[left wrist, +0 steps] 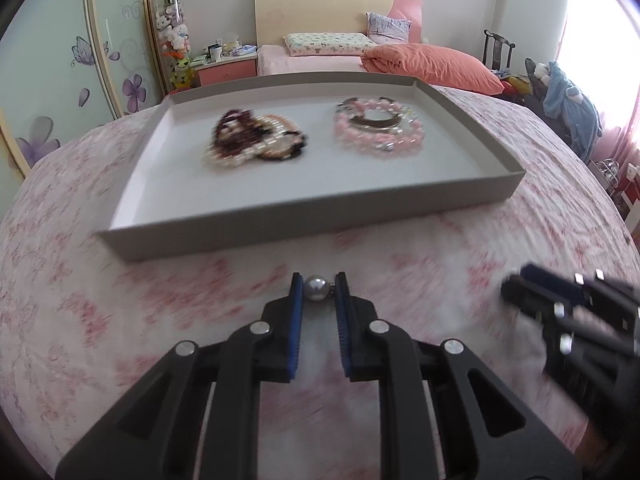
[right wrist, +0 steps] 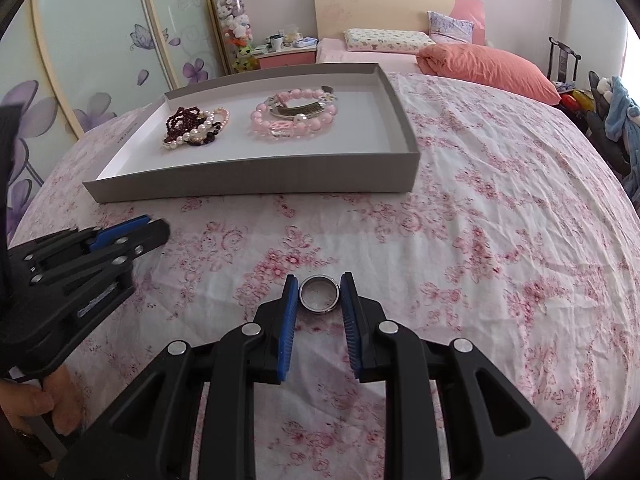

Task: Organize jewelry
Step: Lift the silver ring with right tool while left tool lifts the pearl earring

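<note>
The left gripper [left wrist: 319,286] held a pearl [left wrist: 316,288] between its blue pads, jaws narrow, above the floral sheet [left wrist: 120,320]. The right gripper [right wrist: 320,292] was clamped on a metal ring [right wrist: 319,293], its pads pressing the band from both sides. Both tools hung near the front of the bed, short of the grey tray [left wrist: 280,220], whose near wall stood between them and the jewelry. Bare sheet lay between the grippers and that wall, and a wide stretch of it ran right of the tray [right wrist: 256,180] toward the orange quilt [right wrist: 492,68]. Inside the tray, a dark-and-white bead heap [right wrist: 196,128] lay at left and a pink bracelet pile [right wrist: 296,116] at right, apart from each other, with bare floor around both and along the right wall. The left wrist view was blurred, so its bead heap [left wrist: 256,140] and pink pile [left wrist: 378,128] showed only roughly; it alone showed the pearl, and the right gripper [left wrist: 516,292] at its lower right. The right wrist view was sharp; it alone showed the ring, the left gripper [right wrist: 154,230] from the side, and a hand [right wrist: 36,404] gripping that tool's handle.
</note>
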`<state>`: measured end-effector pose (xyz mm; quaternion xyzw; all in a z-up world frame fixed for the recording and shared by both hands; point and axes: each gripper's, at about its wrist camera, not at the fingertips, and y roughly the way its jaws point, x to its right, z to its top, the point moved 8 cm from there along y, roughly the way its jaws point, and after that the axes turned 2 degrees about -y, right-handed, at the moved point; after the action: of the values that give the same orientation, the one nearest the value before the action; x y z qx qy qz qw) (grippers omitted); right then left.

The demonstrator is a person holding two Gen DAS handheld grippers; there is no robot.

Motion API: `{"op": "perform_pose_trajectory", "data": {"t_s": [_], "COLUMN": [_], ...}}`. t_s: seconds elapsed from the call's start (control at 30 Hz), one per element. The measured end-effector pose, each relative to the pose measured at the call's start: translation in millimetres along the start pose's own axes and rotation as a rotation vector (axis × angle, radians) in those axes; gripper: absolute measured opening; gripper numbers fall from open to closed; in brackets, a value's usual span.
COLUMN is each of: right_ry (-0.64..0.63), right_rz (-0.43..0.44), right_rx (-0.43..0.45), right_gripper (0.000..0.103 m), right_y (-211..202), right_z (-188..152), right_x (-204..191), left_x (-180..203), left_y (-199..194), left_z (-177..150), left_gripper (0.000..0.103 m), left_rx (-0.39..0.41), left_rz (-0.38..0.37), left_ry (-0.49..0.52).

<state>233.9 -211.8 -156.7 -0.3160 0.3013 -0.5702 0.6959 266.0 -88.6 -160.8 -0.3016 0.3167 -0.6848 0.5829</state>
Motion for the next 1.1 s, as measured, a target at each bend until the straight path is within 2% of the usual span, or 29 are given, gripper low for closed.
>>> {"op": "perform_pose_trajectory", "data": {"t_s": [0.3, 0.53, 0.6, 0.67, 0.77, 0.83, 0.9, 0.97, 1.1], "right_ry": [-0.076, -0.061, -0.058, -0.052, -0.045, -0.042, -0.04, -0.038, -0.035], "right_rz": [-0.008, -0.018, -0.017, -0.013, -0.005, -0.002, 0.001, 0.003, 0.006], "right_rx": [-0.004, 0.017, 0.018, 0.018, 0.018, 0.019, 0.019, 0.019, 0.018], "right_gripper": [0.023, 0.023, 0.023, 0.023, 0.023, 0.023, 0.023, 0.023, 0.023], "right_y": [20.4, 22.8, 23.1, 23.5, 23.1, 22.5, 22.0, 22.1, 21.9], "right_z": [22.3, 25.6, 25.8, 26.8, 26.4, 26.2, 25.9, 25.8, 25.9], "right_x": [-28.8, -24.7, -25.1, -25.3, -24.4, -24.2, -23.3, -23.3, -23.1], "left_x": [-37.7, -39.2, -38.2, -39.2, -42.4, -44.4, -47.6, -50.6, -52.3], "left_y": [-5.8, -1.5, -0.3, 1.1, 1.2, 0.6, -0.5, -0.9, -0.9], "left_z": [-5.2, -1.8, -0.7, 0.3, 1.3, 1.6, 0.8, 0.8, 0.4], "left_gripper": [0.017, 0.018, 0.023, 0.037, 0.038, 0.035, 0.025, 0.02, 0.016], "left_rx": [0.007, 0.004, 0.003, 0.003, 0.004, 0.005, 0.007, 0.009, 0.01], "left_rz": [-0.03, 0.029, 0.044, 0.058, 0.066, 0.068, 0.072, 0.07, 0.058], "left_ry": [-0.042, -0.014, -0.012, -0.022, -0.04, -0.047, -0.061, -0.075, -0.091]}}
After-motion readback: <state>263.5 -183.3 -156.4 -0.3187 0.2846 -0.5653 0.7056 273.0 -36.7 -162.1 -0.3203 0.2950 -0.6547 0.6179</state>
